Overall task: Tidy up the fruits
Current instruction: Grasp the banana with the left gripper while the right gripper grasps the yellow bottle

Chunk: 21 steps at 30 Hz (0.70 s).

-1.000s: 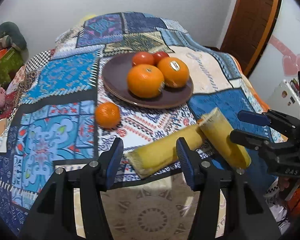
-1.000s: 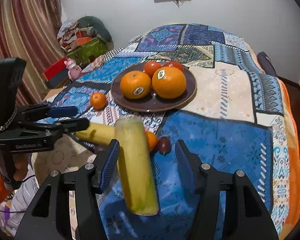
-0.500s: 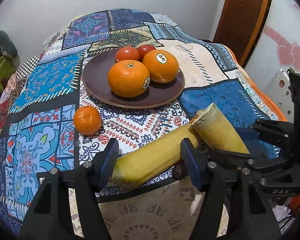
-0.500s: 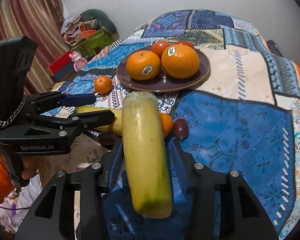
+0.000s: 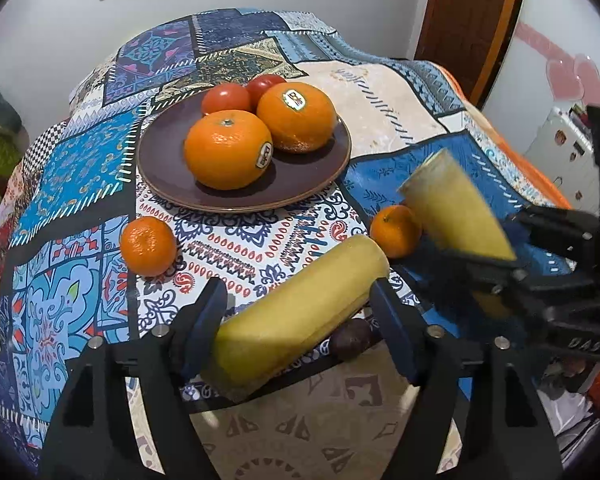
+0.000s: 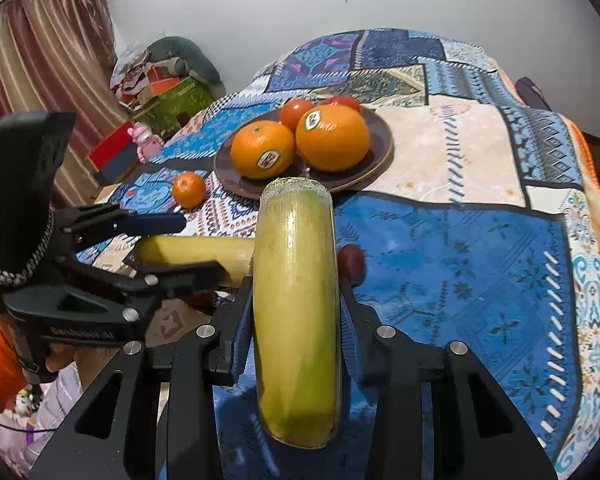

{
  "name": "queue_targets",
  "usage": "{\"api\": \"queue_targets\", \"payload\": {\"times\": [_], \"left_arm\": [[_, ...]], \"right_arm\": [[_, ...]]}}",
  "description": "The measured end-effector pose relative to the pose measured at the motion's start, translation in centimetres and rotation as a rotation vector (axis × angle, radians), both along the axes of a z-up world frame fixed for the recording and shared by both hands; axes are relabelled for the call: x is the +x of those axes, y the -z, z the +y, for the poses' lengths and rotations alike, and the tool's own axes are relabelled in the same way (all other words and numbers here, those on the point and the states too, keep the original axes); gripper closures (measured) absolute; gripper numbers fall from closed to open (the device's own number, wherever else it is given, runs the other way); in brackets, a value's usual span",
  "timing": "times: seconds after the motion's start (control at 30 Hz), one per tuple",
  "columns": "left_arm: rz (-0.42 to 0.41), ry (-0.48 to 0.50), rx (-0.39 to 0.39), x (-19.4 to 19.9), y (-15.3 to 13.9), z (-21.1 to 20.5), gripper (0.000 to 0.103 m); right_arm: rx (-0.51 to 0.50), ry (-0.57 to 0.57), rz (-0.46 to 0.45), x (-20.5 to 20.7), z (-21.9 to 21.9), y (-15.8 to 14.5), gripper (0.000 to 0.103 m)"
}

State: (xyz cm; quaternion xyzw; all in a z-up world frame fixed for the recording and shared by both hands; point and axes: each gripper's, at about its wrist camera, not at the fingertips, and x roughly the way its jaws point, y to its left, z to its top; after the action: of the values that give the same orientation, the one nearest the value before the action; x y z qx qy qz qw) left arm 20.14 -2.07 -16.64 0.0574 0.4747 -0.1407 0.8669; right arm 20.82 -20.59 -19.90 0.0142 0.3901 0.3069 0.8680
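"GenRobot.AI" on left gripper (image 6: 156,240) body (blurred); orange (image 5: 228,148) stickers unreadable.

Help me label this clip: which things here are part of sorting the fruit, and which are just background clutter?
Job: right gripper clamping a yellow-green stalk piece; left gripper around the second piece; plate of oranges and tomatoes; loose mandarins; dark small fruit.

Background: patchwork cloth, curtain, green box, door.

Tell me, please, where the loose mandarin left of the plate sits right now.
In the left wrist view the mandarin sits on the patterned quilt, apart from the plate, left of it and just in front of its rim.
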Motion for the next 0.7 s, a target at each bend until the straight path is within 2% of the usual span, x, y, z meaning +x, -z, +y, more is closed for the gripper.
{"api": "queue_targets", "payload": {"times": [0.17,0.23,0.3,0.5,0.6,0.7], "left_arm": [[0.06,-0.018,-0.056,1.4,0.7,0.1,0.028],[0.08,-0.041,-0.101,2.0,0.7,0.8,0.032],[0.084,-0.055,-0.12,2.1,0.6,1.2,0.042],[0.057,-0.092,-0.095,1.2,0.0,2.3,0.058],[0.034,-0.136,-0.073,0.1,-0.3,3.4,0.062],[0.033,-0.174,-0.084,-0.7,-0.5,4.6,0.064]], "right_arm": [[0.019,0.024,-0.003,0.1,-0.9,-0.2,0.068],[0.025,0.03,-0.001,0.2,-1.2,-0.1,0.068],[0.027,0.033,-0.001,0.3,-1.4,-0.1,0.068],[0.033,0.042,0.006,0.4,-1.6,0.1,0.068],[0.023,0.047,-0.003,0.3,-1.6,-0.1,0.068],[0.016,0.053,-0.01,0.3,-1.9,-0.3,0.068]]}}
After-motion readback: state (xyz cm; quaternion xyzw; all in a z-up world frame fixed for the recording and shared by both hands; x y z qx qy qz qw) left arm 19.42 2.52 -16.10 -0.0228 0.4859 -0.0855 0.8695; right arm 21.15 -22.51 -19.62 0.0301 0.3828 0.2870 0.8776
